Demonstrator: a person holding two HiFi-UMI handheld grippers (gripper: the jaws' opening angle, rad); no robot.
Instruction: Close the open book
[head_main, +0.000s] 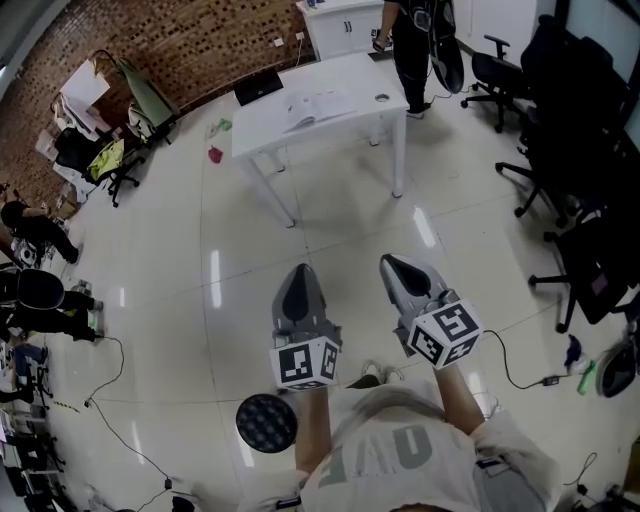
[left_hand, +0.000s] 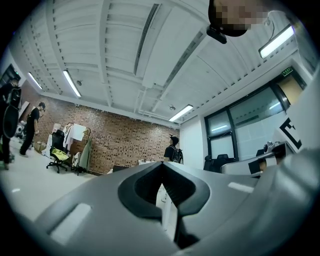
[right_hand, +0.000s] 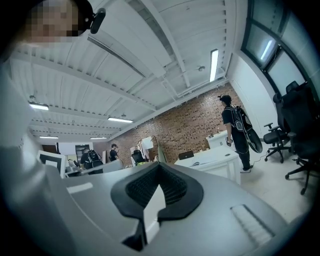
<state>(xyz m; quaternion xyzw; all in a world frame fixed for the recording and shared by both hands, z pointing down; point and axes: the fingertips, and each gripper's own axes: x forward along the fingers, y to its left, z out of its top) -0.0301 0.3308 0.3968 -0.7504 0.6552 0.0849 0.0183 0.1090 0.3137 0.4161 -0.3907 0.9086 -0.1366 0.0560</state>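
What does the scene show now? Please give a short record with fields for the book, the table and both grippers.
left gripper: shut, empty, over the floor
right gripper: shut, empty, over the floor
book: open, untouched, far from both grippers
white table: holds the book and a black laptop; a person stands beside it

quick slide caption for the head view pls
Left gripper and right gripper, both shut and empty, face a white table holding an open book.
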